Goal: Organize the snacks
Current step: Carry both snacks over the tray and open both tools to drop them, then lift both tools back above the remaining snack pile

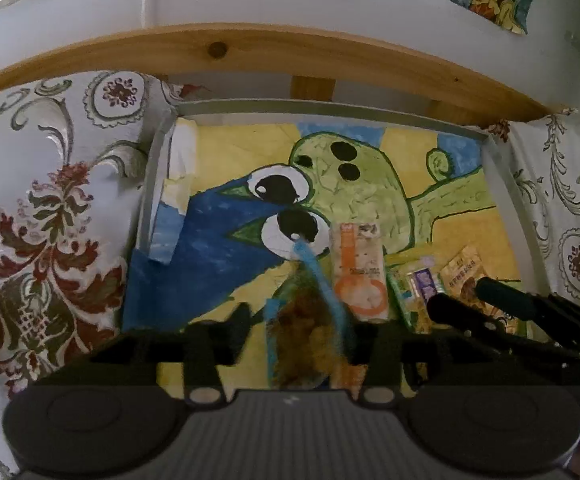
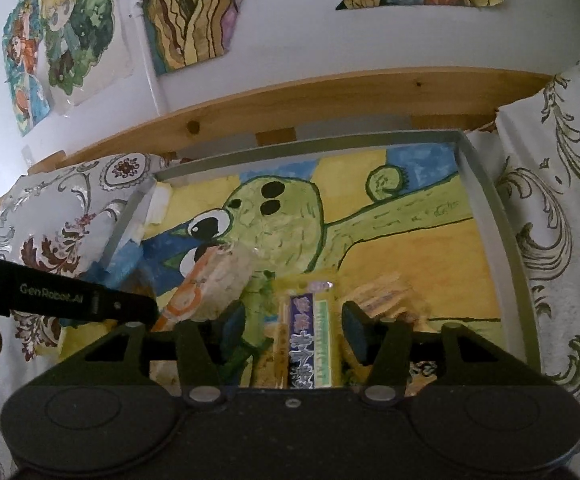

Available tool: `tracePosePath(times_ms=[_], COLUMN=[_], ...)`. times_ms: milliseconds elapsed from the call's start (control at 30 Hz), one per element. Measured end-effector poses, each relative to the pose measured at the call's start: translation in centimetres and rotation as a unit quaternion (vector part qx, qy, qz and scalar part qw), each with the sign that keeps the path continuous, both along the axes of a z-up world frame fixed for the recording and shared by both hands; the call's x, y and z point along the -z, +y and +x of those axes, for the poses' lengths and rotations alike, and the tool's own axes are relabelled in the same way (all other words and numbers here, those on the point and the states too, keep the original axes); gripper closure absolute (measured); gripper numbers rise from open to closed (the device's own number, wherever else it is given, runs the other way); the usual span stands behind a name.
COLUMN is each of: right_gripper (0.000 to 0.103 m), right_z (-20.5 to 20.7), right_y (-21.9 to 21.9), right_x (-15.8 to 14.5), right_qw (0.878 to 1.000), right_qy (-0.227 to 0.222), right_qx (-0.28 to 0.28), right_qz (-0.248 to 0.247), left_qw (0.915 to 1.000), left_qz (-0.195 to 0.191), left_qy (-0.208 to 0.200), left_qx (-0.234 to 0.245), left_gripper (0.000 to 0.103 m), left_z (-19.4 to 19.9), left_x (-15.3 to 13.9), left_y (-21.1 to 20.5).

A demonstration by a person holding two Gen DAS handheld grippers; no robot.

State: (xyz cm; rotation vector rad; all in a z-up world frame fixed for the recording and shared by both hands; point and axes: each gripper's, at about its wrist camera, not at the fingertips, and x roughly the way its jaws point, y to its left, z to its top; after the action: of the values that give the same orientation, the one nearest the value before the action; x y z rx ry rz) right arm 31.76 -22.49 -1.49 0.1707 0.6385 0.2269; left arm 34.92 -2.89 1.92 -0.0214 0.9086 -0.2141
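A grey tray [image 1: 158,168] lined with a painted frog picture holds the snacks. An orange-and-white packet [image 1: 360,268] lies in it, with a purple-and-green packet [image 1: 422,284] and a tan packet [image 1: 464,270] to its right. My left gripper [image 1: 304,328] is open over the tray's near part, empty, left of the orange packet. My right gripper [image 2: 290,332] is open and straddles the purple-and-green packet [image 2: 306,340], fingers on either side. The orange packet [image 2: 206,284] lies to its left and the tan packet [image 2: 382,292] to its right. The right gripper's fingers [image 1: 502,296] show in the left wrist view.
The tray [image 2: 486,208] sits on a floral cloth [image 1: 42,216] with a wooden rail [image 1: 290,48] behind it. Paintings hang on the white wall [image 2: 290,32]. The left gripper's finger [image 2: 70,300] crosses the left of the right wrist view.
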Motion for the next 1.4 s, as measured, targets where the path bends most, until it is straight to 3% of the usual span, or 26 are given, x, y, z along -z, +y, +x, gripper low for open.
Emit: tracePosePath(times_ms=[133,300,400,767,1067,1400], right_gripper=[0.027,0.009,0.001,0.001,0.001,0.001], right_z=[-0.9,-3.4,-5.1,-13.8,-23.7,-31.0], right_y=[-0.1,0.3,0.4,-1.0,-1.5,-0.9], right_x=[-0.8,-3.0,-4.5,-8.6,-10.3,-9.6], right_qw=[1.000,0.998,0.995,0.989,0.986,0.988], right_qy=[-0.016,-0.064,-0.090,-0.142,-0.154,-0.129], right_qx=[-0.008,-0.012,-0.007,0.035,0.059,0.082], right_qz=[0.005,-0.024,-0.034,-0.009,0.019,0.014], left_qw=[0.9996,0.9976,0.9957,0.9817,0.9755,0.9795], left_qz=[0.003,-0.014,-0.028,-0.026,0.017,0.030], left_qy=[-0.025,-0.060,-0.078,-0.162,-0.195,-0.179], left_qx=[-0.012,-0.031,-0.041,-0.098,-0.101,-0.088], left_gripper=[0.016,0.001,0.000,0.000,0.000,0.000], left_z=[-1.2,-3.6,-5.3,-15.2,-24.4,-30.7], left_x=[-1.2,-3.3,-4.8,-9.1,-9.1,-7.1], left_y=[0.5,1.9,2.9,4.3,3.9,4.0])
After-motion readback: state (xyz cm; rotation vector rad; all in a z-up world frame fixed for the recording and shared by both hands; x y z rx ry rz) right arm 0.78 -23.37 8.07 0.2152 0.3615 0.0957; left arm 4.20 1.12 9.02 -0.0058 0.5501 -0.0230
